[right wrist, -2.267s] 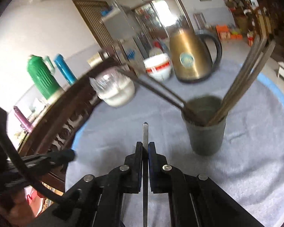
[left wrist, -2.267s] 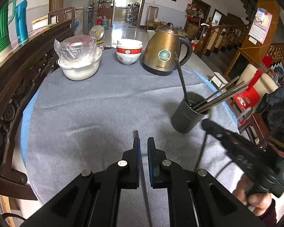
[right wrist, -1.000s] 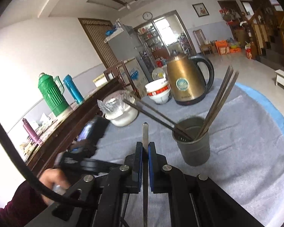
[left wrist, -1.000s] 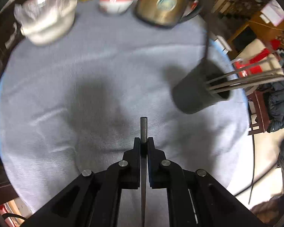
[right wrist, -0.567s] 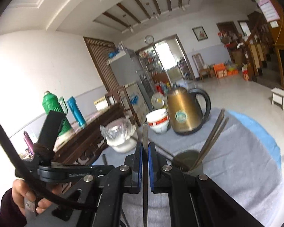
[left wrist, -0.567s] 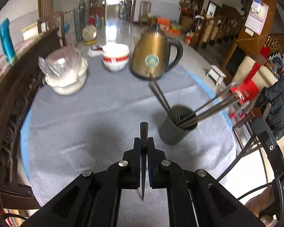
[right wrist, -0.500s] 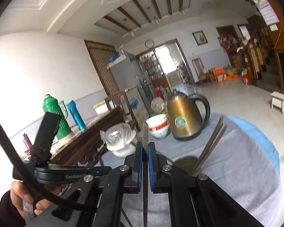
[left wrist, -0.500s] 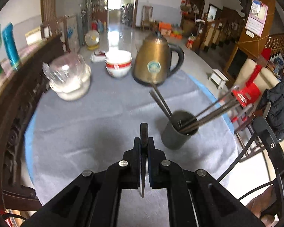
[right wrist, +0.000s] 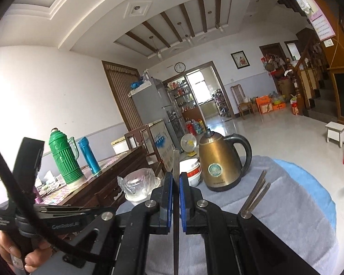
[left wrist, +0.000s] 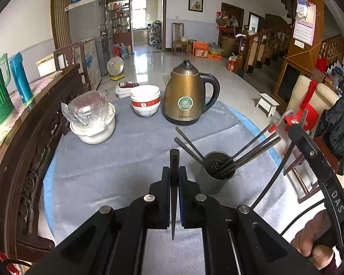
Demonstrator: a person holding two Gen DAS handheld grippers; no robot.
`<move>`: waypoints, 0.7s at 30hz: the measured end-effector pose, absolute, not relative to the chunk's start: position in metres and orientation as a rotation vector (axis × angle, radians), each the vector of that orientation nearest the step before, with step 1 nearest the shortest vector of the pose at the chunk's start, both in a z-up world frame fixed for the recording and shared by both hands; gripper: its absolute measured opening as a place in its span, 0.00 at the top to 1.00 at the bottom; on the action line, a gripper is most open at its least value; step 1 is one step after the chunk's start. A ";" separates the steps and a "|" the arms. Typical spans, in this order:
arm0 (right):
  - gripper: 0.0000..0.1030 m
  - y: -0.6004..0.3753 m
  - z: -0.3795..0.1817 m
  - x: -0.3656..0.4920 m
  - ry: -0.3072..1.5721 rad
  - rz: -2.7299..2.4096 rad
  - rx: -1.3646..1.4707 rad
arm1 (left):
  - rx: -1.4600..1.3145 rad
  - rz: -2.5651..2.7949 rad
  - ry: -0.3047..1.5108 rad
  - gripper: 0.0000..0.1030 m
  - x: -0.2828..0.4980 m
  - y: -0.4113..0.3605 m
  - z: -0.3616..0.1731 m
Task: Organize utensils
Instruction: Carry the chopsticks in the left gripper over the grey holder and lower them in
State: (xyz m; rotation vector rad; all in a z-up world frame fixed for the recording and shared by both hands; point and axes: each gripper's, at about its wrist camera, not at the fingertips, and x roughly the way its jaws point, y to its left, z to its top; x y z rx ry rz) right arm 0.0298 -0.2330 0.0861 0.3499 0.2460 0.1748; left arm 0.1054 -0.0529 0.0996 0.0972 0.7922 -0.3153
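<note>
A dark chopstick (left wrist: pixel 174 183) is clamped between the closed jaws of the left gripper (left wrist: pixel 174 171), and a second, greyer chopstick (right wrist: pixel 176 183) is pinched the same way in the right gripper (right wrist: pixel 176 178). Each stick lies with its long axis along the line of the fingers that hold it: the blunt square end projects forward past the fingertips, while the tapered tip runs back toward the camera. In the left wrist view the held stick is tilted down over the grey cloth of the desk (left wrist: pixel 107 167), with its blunt end aimed just left of the dark utensil cup (left wrist: pixel 215 176); in the right wrist view the stick is carried nearly level and is aimed at the room beyond the brass kettle (right wrist: pixel 220 167). The cup stands near the right edge of the desk and already holds several chopsticks (left wrist: pixel 252 151), fanned out to the right, with two more leaning to the left. The step in hand is judged to be the delivery of both sticks into the cup. It is best done one stick at a time: each stick should be brought above the open mouth, tipped closer to upright, and lowered into a gap between the leaning sticks before the jaws are released. The fanned sticks should not be struck, since the cup could be tipped.
</note>
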 end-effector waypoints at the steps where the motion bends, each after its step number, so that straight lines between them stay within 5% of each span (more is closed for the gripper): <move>1: 0.94 -0.234 0.087 0.031 0.239 0.172 0.348 | 0.102 -0.316 0.787 0.94 0.105 -0.054 0.101; 21: 0.94 -0.265 0.112 0.050 0.136 0.110 0.355 | 0.126 -0.374 0.730 0.94 0.105 -0.074 0.125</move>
